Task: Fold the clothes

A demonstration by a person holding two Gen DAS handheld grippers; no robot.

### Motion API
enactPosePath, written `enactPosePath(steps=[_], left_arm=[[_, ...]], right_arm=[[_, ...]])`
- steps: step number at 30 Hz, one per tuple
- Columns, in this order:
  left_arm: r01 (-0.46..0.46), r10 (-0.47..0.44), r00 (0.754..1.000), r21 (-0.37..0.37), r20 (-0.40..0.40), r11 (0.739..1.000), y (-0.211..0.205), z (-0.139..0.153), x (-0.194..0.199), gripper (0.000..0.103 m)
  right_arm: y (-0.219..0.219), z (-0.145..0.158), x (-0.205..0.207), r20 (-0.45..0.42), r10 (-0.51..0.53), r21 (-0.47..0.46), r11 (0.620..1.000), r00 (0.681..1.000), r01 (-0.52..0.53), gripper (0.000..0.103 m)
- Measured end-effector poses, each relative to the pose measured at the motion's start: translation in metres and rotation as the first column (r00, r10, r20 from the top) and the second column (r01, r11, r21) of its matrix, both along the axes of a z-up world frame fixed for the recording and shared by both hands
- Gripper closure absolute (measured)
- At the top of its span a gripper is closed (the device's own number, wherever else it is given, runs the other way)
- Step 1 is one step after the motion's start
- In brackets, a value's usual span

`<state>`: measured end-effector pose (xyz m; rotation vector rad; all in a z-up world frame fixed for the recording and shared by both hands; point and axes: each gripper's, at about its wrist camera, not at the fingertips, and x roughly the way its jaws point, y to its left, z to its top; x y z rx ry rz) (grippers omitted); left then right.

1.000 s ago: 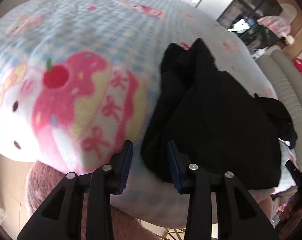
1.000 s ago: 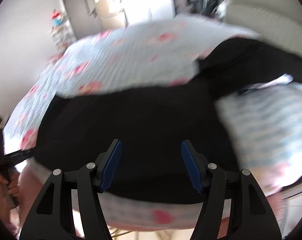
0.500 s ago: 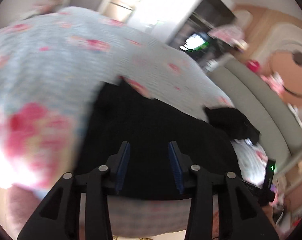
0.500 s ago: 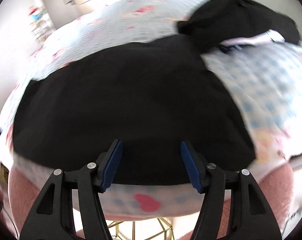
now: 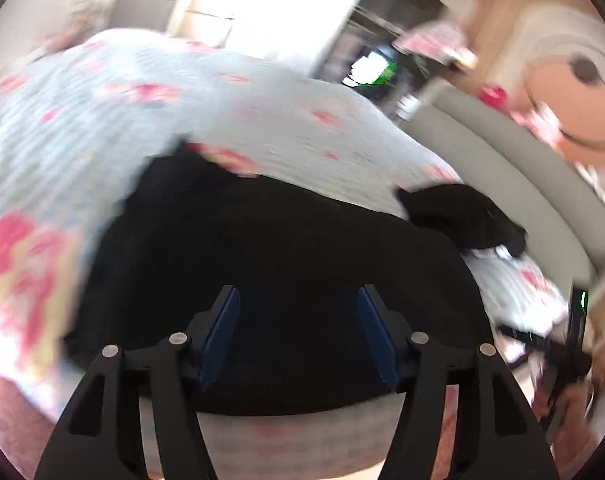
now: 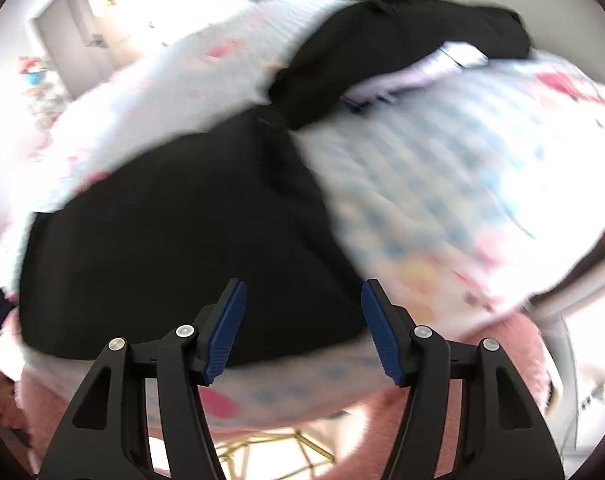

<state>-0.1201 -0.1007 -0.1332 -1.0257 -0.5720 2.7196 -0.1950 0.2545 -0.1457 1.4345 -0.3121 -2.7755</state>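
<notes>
Black garment (image 5: 270, 264), spread on patterned blanket (image 5: 102, 120): apparently soft, limp, light; pinch near hem corners; left tongs (image 5: 298, 334) and right tongs (image 6: 302, 328) agape, empty.

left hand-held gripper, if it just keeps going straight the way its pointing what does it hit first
Most likely the black garment: it fills the view straight ahead of the open left hand-held gripper, spread flat on the patterned blanket. Depth is unclear in the blurred frame, so how soon it would touch cannot be told.

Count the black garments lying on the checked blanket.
2: a large black garment spread near both open grippers, and a smaller bunched black garment beyond its far corner. More may be hidden.
</notes>
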Motion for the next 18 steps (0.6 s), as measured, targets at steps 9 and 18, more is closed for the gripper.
enactPosePath(steps=[9, 18], left_arm=[[0.093, -0.083, 0.99, -0.083, 0.116, 0.992, 0.033, 0.002, -0.089, 0.04], [0.134, -0.083, 0.971, -0.224, 0.224, 0.965, 0.034, -0.048, -0.197, 0.015]], right_arm=[[-0.105, 0.026, -0.073, -0.041, 0.344, 0.034, 0.939, 0.938, -0.343, 0.038], [-0.202, -0.022, -0.156, 0.002, 0.47, 0.4, 0.809, 0.883, -0.432, 0.028]])
